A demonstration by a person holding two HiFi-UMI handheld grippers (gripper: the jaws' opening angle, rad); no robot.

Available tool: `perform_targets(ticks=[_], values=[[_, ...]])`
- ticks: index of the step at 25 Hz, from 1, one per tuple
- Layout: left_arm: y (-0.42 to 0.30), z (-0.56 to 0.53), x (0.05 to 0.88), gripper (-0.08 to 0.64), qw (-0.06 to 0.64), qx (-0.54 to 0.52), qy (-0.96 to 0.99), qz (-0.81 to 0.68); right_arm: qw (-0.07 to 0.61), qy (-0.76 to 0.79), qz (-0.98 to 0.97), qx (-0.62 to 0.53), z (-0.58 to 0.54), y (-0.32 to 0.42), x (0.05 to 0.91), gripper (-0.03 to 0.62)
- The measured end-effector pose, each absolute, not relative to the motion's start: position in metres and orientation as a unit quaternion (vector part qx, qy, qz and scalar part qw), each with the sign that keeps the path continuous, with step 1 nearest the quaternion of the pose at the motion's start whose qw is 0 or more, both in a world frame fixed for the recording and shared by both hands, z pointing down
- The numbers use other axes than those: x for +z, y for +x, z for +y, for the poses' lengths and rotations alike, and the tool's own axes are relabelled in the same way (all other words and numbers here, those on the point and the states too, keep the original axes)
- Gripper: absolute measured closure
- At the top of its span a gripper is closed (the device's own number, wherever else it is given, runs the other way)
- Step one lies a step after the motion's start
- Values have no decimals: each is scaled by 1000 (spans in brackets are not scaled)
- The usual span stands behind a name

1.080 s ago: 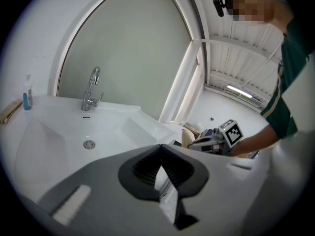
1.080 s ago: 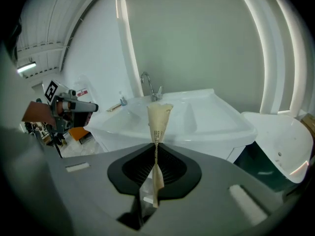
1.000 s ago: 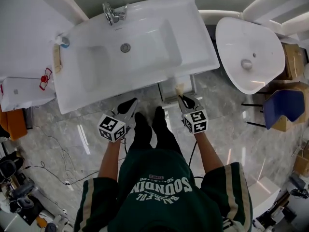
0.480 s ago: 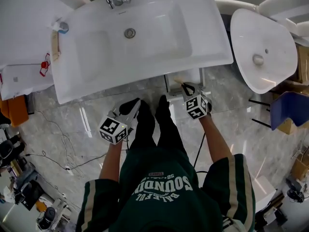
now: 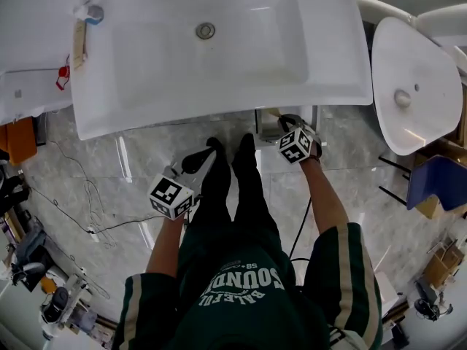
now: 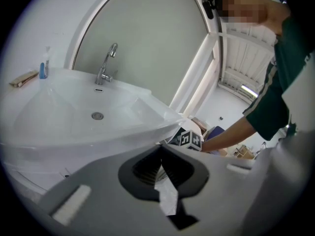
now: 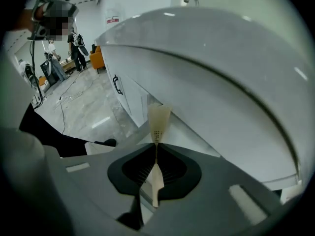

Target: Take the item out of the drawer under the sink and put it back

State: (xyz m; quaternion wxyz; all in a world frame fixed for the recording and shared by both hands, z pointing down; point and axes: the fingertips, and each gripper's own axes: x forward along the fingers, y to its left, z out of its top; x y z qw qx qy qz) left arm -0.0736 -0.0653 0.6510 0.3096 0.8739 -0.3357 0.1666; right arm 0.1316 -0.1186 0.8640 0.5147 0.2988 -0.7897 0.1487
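Observation:
The white sink [image 5: 219, 49] fills the top of the head view, and its pale underside [image 7: 221, 73] arches over the right gripper view. My right gripper [image 5: 281, 120] is at the sink's front edge, beside a white drawer-like box [image 5: 264, 133] that juts out below it. Its jaws [image 7: 156, 149] are shut on a thin beige flat item [image 7: 159, 118], whose end sticks out past the tips. That item [image 5: 273, 113] shows as a small beige patch in the head view. My left gripper [image 5: 197, 159] hangs lower left by the person's feet. Its jaws [image 6: 160, 161] look shut with nothing held.
A second white basin [image 5: 408, 86] stands at the right, with a blue chair [image 5: 438, 181] below it. Cables [image 5: 80, 195] trail over the marble floor at the left. A white cabinet with a black handle [image 7: 117, 85] sits under the sink. The person's legs [image 5: 233, 188] stand between the grippers.
Both grippers have sunk toward the floor, the right one more. The right gripper has rolled and moved up to the sink's front edge, still gripping the beige item.

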Motion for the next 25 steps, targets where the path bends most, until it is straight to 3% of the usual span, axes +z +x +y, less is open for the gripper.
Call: perform_targets(ticks=[20,25], values=[[-105,-48,695,511,343,175,840,-382,572,274,-751,185,-146,139,971,565],[-106,-48,694,511,342,175,843,-376,576,268,-749,187,-142,138,967,503]])
